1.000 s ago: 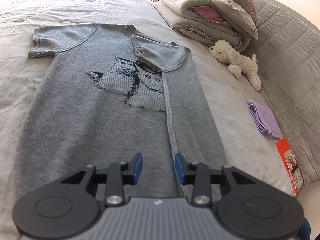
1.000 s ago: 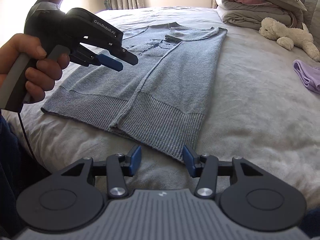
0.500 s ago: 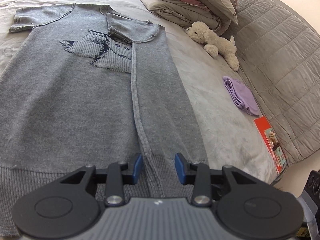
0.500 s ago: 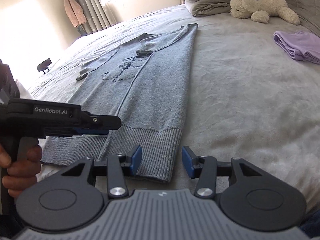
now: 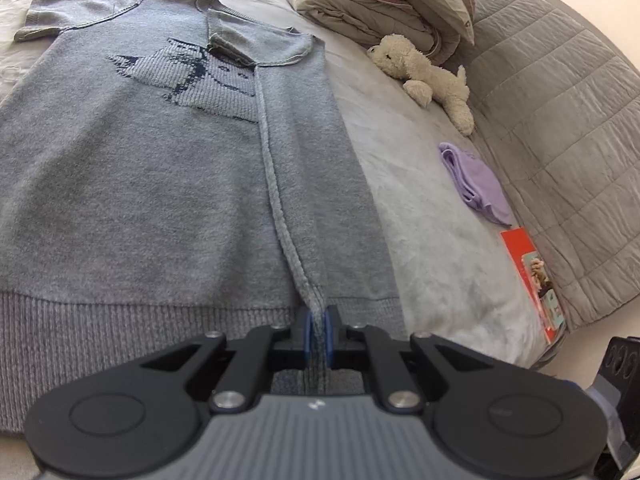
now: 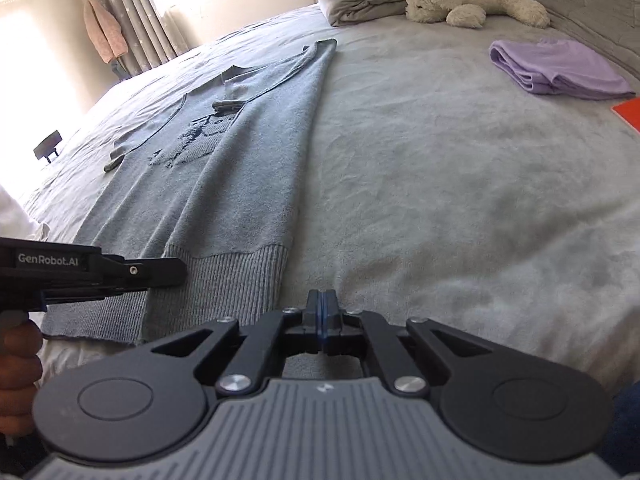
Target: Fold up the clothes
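Now the left gripper point(image 5: 318, 330) pinches the bottom edge of the gray sweater point(image 5: 140, 184) lying flat on the bed point(image 6: 440, 200); the right gripper point(image 6: 322, 322) is closed on nothing. Next, fold the other side over

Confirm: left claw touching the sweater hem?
Touching. The left wrist view shows the left claw shut on the hem of the sweater, knit pinched between its pads.

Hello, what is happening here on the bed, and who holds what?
A person is folding a grey sweater on the bed with two handheld grippers. One side is already folded inward. The left gripper is shut on the hem at the folded edge. The right gripper is shut on nothing, beside the sweater. A folded purple garment lies apart.
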The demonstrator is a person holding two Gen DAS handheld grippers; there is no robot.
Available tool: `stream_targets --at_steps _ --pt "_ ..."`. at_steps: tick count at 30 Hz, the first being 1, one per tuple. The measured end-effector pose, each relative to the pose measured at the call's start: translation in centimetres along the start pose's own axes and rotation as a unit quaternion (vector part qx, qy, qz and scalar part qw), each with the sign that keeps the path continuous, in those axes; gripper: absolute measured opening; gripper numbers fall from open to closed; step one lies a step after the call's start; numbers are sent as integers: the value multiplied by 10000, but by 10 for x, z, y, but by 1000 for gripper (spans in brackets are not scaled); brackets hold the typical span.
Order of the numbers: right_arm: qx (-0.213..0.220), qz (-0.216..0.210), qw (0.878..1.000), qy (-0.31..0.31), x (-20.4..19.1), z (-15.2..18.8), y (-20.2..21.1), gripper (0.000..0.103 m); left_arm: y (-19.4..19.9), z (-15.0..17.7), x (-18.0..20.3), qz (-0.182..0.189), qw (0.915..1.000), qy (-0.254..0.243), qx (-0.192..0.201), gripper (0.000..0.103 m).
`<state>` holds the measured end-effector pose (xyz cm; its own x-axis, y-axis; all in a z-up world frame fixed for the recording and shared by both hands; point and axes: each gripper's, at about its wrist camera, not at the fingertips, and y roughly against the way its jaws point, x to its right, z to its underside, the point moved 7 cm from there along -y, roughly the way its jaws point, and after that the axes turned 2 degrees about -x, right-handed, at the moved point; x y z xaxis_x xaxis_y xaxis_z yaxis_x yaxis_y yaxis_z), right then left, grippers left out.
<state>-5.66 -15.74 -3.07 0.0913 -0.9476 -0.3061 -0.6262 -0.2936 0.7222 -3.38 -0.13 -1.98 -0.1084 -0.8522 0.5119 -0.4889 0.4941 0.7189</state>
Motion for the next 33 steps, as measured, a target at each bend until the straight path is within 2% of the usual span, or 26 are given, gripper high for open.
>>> stream_targets --at_steps 1,2,3,4,7,8,12,13,14,19,23,27,30,32,33 --pt "62 -111 9999 -91 0 -4 3 8 -1 0 -1 36 10000 18 -20 7" --pt "153 -234 9994 -199 0 -11 5 16 0 0 -1 59 10000 37 -21 7" --pt "219 -320 9988 -285 -1 -19 7 16 1 -1 -1 67 10000 29 -11 7" --pt "258 -354 9986 -293 -3 -27 7 21 1 -1 -1 35 10000 -5 9 8" --pt "257 -292 9992 -74 -13 -43 -5 51 1 -1 0 -36 10000 -72 42 9" --pt "189 -284 9994 -17 -16 -43 -11 51 0 -1 0 -47 9999 -79 41 9" --pt "-51 -241 9994 236 -24 -31 -31 50 1 -2 -2 -51 10000 -64 53 9" --pt "-17 -99 9990 443 -26 -28 -31 34 1 -2 -2 -50 10000 -69 53 9" --pt "2 -7 9982 600 -28 -26 -31 4 1 -2 -3 -41 10000 -76 48 9" --pt "159 -125 9987 464 -19 -34 -11 3 4 -2 0 60 10000 -10 42 9" --pt "-52 -189 9998 38 2 -31 -19 3 1 0 0 17 10000 -69 -4 9" --pt "-65 -188 9995 234 -3 -31 -20 5 -1 -2 -2 -89 9999 -102 -9 10" --pt "83 -226 9994 246 -8 -38 -16 25 5 -4 2 -157 9996 -205 84 16" --pt "189 -215 9994 196 -8 -44 -16 62 9 -6 3 -184 9994 -246 181 30" --pt "237 -222 9993 178 -9 -47 -17 64 11 -8 3 -194 9992 -258 231 39"
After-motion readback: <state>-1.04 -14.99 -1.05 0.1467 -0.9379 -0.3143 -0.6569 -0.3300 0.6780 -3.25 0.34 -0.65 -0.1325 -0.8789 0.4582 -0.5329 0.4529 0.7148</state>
